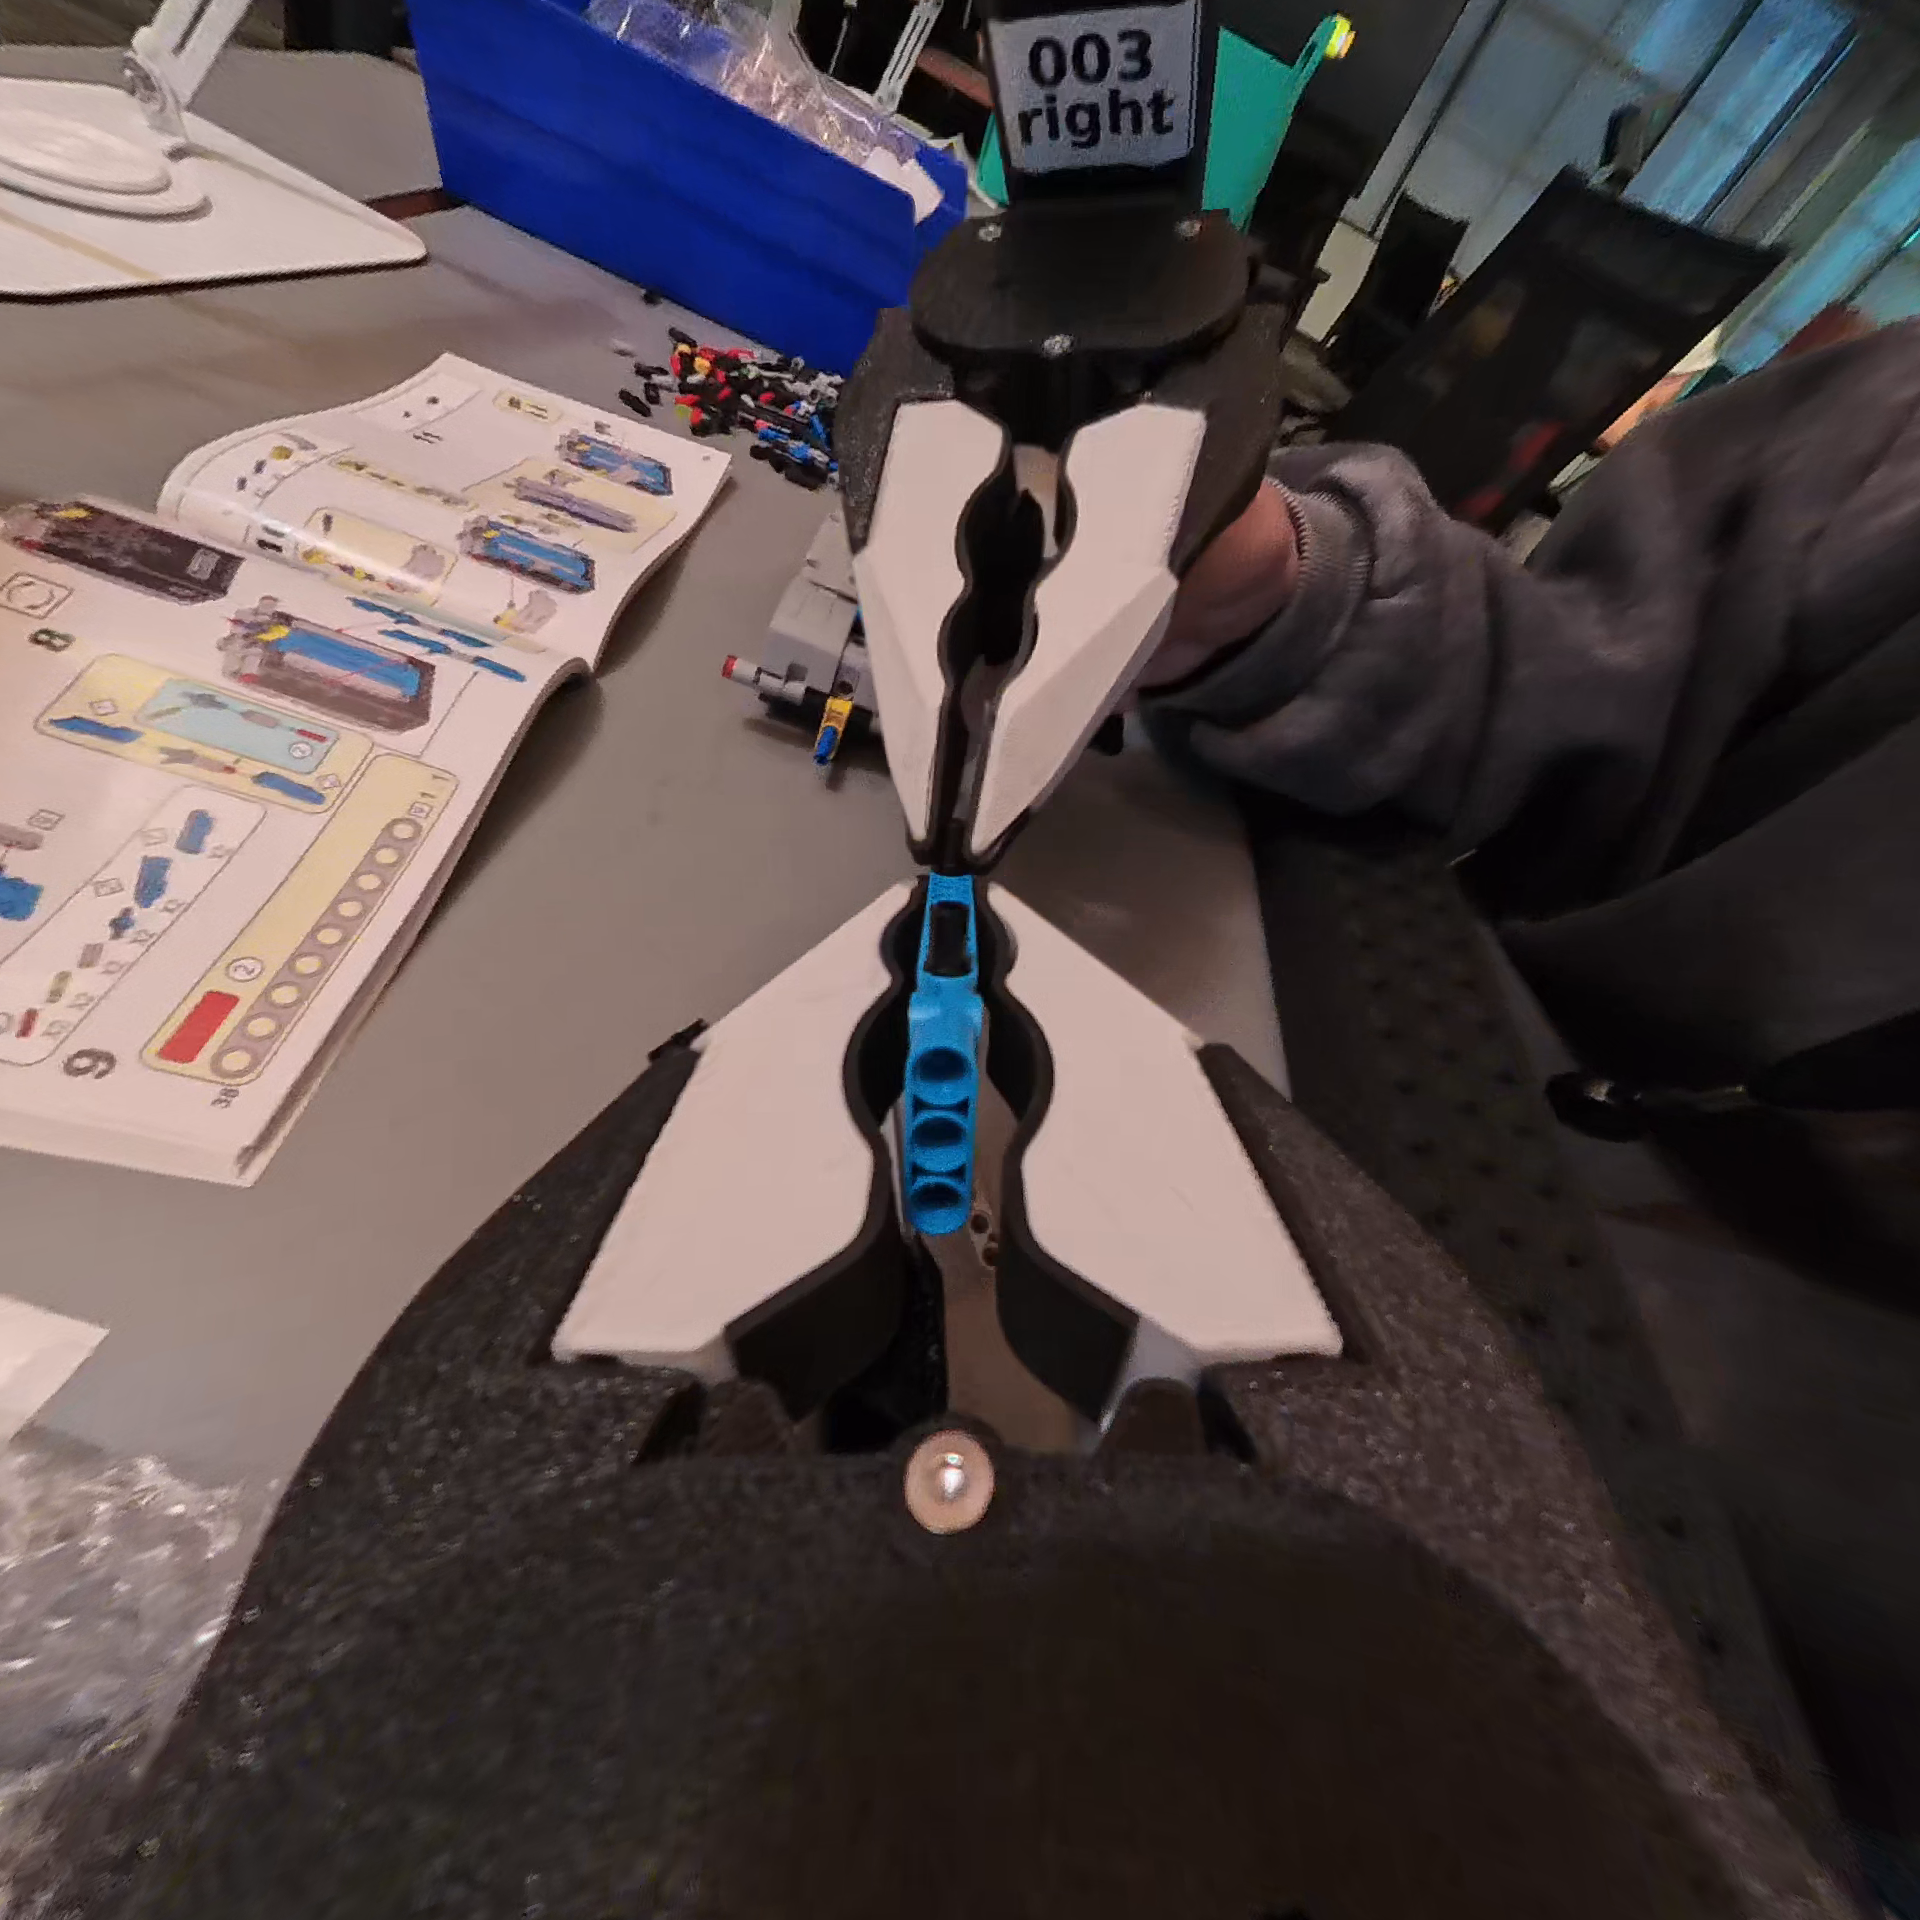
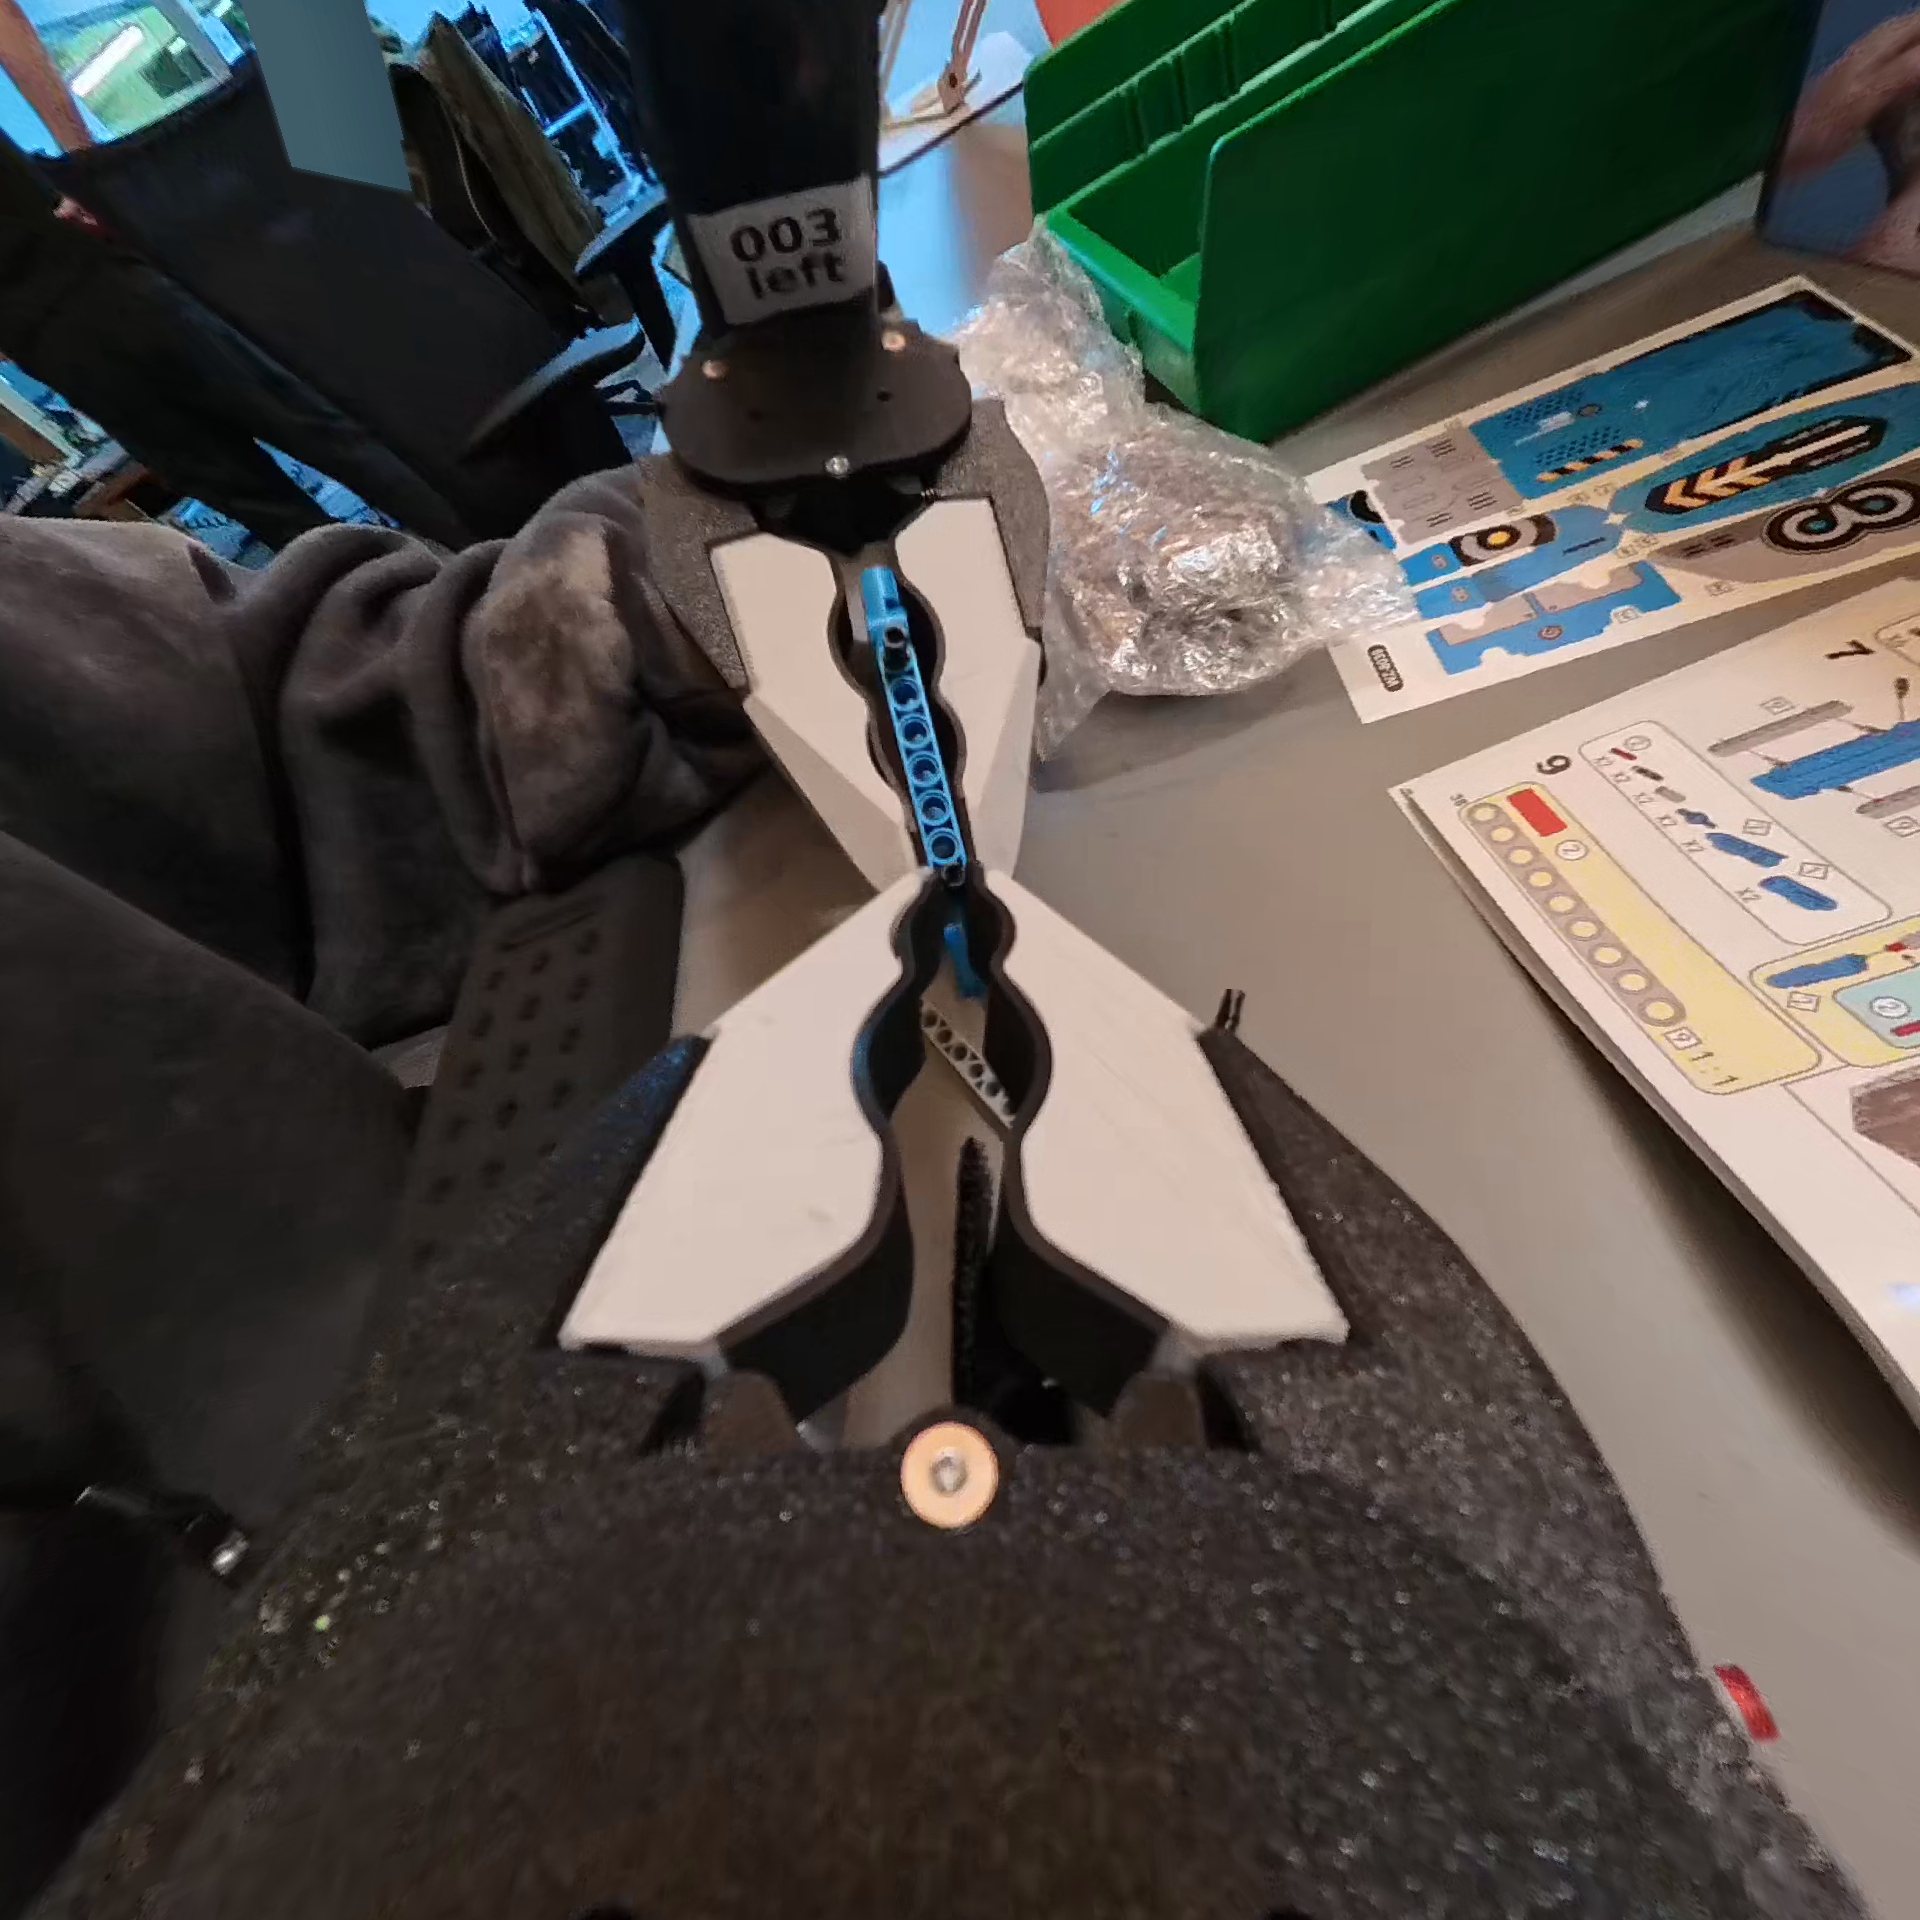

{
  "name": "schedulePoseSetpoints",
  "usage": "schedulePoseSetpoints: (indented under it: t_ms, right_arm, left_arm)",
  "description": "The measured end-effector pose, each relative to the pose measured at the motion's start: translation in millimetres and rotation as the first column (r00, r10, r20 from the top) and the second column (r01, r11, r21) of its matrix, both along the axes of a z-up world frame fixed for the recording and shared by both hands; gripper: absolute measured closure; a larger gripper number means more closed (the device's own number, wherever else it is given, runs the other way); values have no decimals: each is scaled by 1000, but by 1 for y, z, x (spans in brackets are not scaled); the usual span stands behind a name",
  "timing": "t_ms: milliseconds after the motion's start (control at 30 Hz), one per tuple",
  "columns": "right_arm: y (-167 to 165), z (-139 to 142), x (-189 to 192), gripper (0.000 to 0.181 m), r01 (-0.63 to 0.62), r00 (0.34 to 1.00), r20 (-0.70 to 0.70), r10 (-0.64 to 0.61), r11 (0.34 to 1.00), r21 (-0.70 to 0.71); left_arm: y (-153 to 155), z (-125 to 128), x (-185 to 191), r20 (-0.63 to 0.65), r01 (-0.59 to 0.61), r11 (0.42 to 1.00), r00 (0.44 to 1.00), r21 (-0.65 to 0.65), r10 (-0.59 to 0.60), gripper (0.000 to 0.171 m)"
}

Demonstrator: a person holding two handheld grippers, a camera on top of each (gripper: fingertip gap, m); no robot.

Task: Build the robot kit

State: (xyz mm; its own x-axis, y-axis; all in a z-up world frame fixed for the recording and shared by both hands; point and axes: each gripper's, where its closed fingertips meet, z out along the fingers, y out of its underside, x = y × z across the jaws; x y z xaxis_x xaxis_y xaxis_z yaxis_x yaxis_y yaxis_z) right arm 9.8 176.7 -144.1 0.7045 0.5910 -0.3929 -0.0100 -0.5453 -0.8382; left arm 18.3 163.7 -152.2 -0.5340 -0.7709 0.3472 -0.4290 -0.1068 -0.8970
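Note:
My left gripper [image 1: 948, 885] is shut on a blue beam with holes [image 1: 940, 1091], which lies lengthwise between its white fingers [image 1: 769, 1143]. My right gripper [image 1: 951, 844] faces it tip to tip, a little above the grey table [image 1: 644, 935]. In the right wrist view my right gripper [image 2: 951, 888] is shut on a small pin [image 2: 961, 951], blue with a dark tip. The tip touches the end hole of the blue beam [image 2: 920, 748], held in the left gripper [image 2: 951, 860] opposite. A person's hand and grey sleeve [image 1: 1455, 623] hold the right gripper.
An open instruction booklet [image 1: 312, 727] lies left, with a pile of small parts [image 1: 748, 405], a blue bin [image 1: 665, 166] and a partly built grey model [image 1: 810, 644] behind. In the right wrist view: a green bin [image 2: 1403, 208], bubble wrap [image 2: 1164, 520], a sticker sheet [image 2: 1642, 468]. Left and right tips are no more than a few centimetres apart.

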Motion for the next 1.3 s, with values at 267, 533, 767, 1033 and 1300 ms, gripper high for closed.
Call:
schedulePoseSetpoints:
  t_ms: [267, 533, 767, 1033, 1300]
  right_arm:
    - [4, 6, 2, 178, 15, 1000, 7, -15, 998, 55]
    - [24, -3, 10, 125, 15, 756, 595, -273, 916, 401]
    - [28, -5, 9, 147, -19, 655, 678, -334, 890, 456]
    - [30, -4, 10, 149, 35, 683, 653, -326, 909, 416]
    - [29, 0, 11, 150, 98, 699, 612, -369, 897, 430]
  left_arm:
    - [4, 5, 1, 6, 3, 998, 1000, -69, -2, 166]
    - [27, 13, 13, -117, -123, 915, 990, -384, 84, 166]
    - [20, 6, 14, -170, -127, 892, 984, -433, 57, 166]
    - [21, 8, 14, -174, -125, 867, 984, -482, 45, 166]
    - [20, 12, 15, -150, -117, 863, 988, -491, 49, 165]
